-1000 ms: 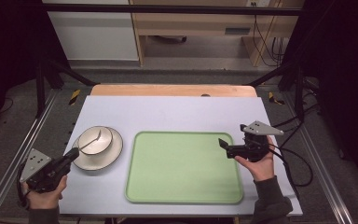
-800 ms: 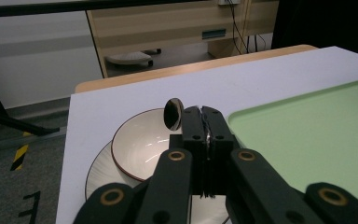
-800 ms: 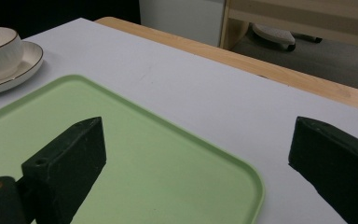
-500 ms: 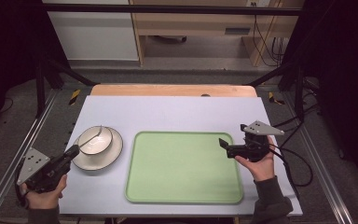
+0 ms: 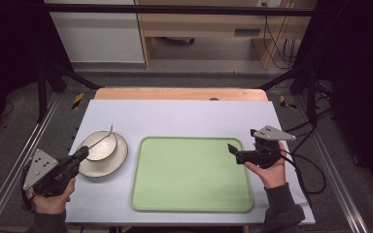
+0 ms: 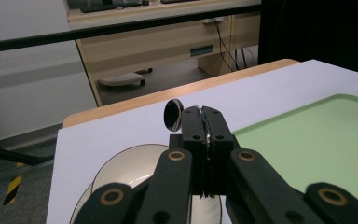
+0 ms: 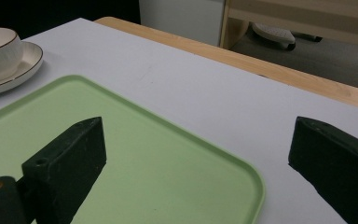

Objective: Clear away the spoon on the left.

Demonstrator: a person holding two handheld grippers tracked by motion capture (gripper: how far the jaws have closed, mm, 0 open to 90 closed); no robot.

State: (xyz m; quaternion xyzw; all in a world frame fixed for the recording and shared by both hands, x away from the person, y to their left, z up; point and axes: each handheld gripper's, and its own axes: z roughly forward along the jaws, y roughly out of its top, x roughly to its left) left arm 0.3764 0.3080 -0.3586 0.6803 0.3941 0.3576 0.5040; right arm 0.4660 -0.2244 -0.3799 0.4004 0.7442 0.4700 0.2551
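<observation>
At lower left, the left gripper (image 5: 81, 155) clamps a shiny metal spoon (image 6: 173, 115) above the white gold-rimmed bowl (image 5: 102, 146). At right, the right gripper (image 7: 196, 154) gapes wide, holding nothing, over the pale green plastic tray (image 5: 189, 174).

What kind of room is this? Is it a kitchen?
Probably not a kitchen; it looks like a lab or workshop. Black frame poles stand around the table, cables hang by a wooden bench, and the floor is bare.

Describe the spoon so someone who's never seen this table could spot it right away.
Left of the green tray sits a white bowl on a plate. The spoon slants above that bowl, its handle pinched in the left claw: the one thin shiny metal thing there.
</observation>
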